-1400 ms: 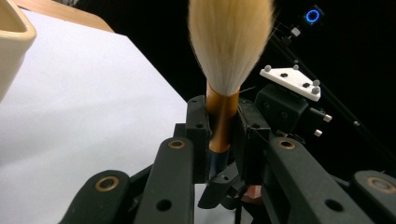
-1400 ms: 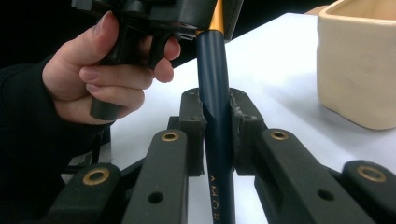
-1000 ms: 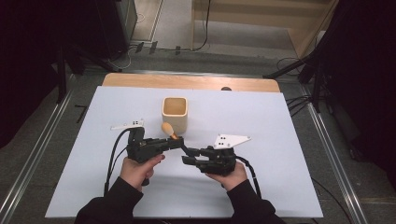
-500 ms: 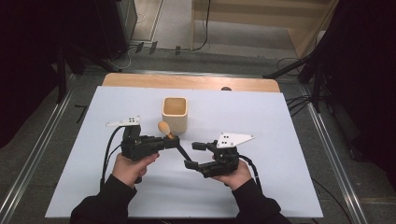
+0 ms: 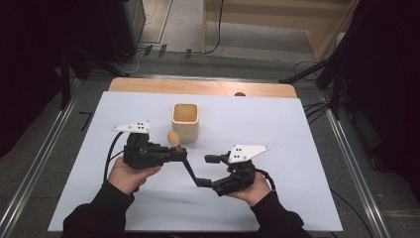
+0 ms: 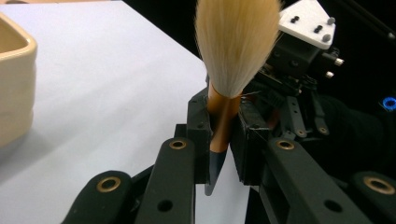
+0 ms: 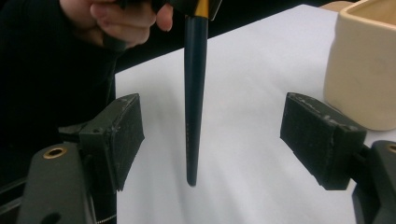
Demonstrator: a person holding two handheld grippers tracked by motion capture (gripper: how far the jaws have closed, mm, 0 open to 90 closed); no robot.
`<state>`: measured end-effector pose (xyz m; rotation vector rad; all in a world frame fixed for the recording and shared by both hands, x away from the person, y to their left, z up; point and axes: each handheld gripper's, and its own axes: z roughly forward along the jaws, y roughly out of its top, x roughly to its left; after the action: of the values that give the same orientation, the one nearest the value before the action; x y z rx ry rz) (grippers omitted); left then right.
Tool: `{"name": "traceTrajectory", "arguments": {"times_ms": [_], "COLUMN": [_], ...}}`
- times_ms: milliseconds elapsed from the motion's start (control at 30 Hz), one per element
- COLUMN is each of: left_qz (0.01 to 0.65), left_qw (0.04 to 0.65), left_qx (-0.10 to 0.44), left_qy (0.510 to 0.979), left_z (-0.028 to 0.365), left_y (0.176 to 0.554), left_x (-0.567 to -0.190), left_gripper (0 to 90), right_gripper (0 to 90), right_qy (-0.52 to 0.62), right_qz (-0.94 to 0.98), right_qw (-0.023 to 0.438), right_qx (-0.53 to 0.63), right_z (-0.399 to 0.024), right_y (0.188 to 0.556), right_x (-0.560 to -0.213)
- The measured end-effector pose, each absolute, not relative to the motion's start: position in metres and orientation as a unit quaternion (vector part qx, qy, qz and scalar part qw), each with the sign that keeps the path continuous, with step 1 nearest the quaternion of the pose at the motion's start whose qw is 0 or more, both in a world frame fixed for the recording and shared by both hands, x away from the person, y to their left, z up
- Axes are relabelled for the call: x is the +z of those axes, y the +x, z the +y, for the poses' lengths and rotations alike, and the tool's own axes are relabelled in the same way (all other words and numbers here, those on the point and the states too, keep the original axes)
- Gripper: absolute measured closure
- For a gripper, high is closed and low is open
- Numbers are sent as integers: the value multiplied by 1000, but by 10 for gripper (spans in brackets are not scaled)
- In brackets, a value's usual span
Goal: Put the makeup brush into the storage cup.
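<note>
Overhead light is hitting the white table (image 5: 277, 129) evenly, while the surroundings are sitting in deep dark. The gripper views are showing soft focus up close, with the near jaws blurring; no glare.

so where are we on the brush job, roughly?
Done: the right hand-held gripper has just been opening; in its own view the brush handle hangs between its pads, touching neither. In hand: the left hand-held gripper clamps the makeup brush at its ferrule. Left, probably: getting it into the cream cup, not yet reached.
</note>
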<state>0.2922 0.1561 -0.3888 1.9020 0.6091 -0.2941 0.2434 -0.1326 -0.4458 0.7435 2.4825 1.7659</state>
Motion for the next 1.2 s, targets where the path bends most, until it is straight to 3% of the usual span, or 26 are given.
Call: {"name": "traceTrajectory", "arguments": {"times_ms": [500, 767, 1200], "left_qz": [170, 133, 101], "left_qw": [450, 433, 437], "left_qx": [-89, -77, -70], "left_qy": [872, 888, 891], "left_z": [136, 128, 124], "left_y": [292, 291, 284], "left_x": [-372, -372, -384], "left_gripper": [797, 796, 796], "right_gripper": [260, 287, 511], "right_qy": [202, 200, 196], "right_qz": [801, 803, 803], "right_qw": [-6, -5, -7], "right_qx": [563, 561, 562], "right_z": [-124, -119, -108], "right_y": [243, 245, 252], "right_x": [-449, -454, -464]}}
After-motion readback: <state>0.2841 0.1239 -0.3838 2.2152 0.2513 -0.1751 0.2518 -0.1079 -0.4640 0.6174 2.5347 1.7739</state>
